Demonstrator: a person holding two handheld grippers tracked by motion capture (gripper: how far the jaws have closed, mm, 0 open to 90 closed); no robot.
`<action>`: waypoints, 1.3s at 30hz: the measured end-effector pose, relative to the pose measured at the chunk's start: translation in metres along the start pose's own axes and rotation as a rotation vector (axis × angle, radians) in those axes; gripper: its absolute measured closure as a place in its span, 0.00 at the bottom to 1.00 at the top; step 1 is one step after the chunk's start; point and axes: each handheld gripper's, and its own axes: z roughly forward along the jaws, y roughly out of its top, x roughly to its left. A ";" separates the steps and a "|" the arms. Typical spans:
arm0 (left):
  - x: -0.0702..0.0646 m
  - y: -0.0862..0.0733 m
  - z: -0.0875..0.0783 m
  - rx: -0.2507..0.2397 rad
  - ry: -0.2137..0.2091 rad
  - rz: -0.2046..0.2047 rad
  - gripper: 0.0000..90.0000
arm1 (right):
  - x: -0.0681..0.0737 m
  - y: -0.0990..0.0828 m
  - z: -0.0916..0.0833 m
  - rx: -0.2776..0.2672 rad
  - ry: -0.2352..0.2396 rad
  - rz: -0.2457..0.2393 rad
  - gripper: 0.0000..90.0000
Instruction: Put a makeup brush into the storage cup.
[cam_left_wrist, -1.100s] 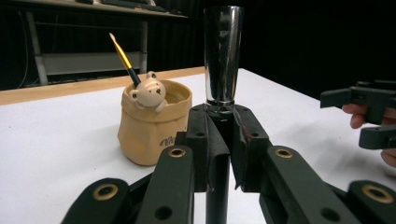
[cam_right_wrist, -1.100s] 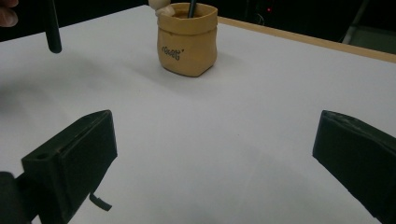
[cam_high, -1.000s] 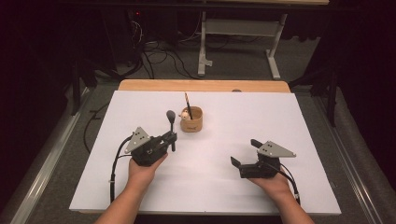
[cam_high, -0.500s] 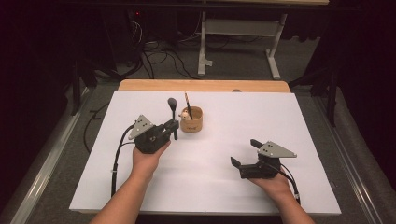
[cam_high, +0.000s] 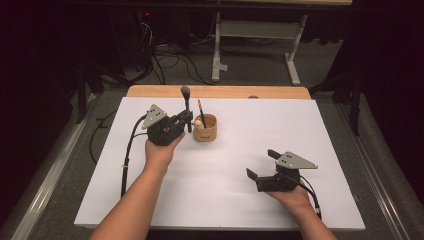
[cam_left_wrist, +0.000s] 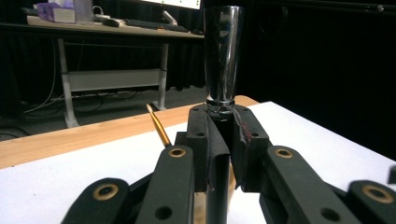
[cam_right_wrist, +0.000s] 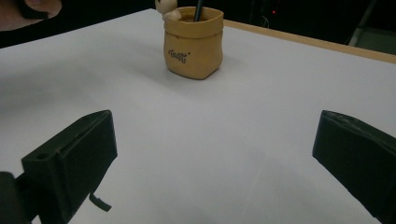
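A dark rod-like tool (cam_high: 186, 102) with a rounded grey head is seen upright in the high view; in the left gripper view its upper part is a shiny chrome cylinder above a thin black shaft. It is clamped between the closed jaws of the left gripper (cam_high: 188, 121), raised just left of a tan sack-shaped holder (cam_high: 205, 128) that stands on the white table sheet (cam_high: 225, 180) near its far middle. One holder is counted, with a small pale figure on its rim and dark lettering on its side. One slanted pencil (cam_high: 201, 113) is held in it. The left forearm is stretched forward, the hand (cam_high: 161, 150) wrapped under the gripper. The right gripper (cam_high: 260, 166) is held low near the front right, jaws spread wide with nothing between them, well apart from the holder
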 end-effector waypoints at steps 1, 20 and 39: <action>0.001 0.001 0.002 -0.001 0.002 -0.003 0.87 | 0.000 0.000 0.000 0.002 -0.003 0.003 0.01; 0.015 0.016 0.039 -0.016 0.037 -0.012 0.87 | -0.002 0.000 -0.001 -0.004 -0.001 0.013 0.01; 0.020 -0.001 0.061 0.005 0.063 -0.035 0.87 | -0.003 0.001 -0.001 -0.011 0.004 0.019 0.02</action>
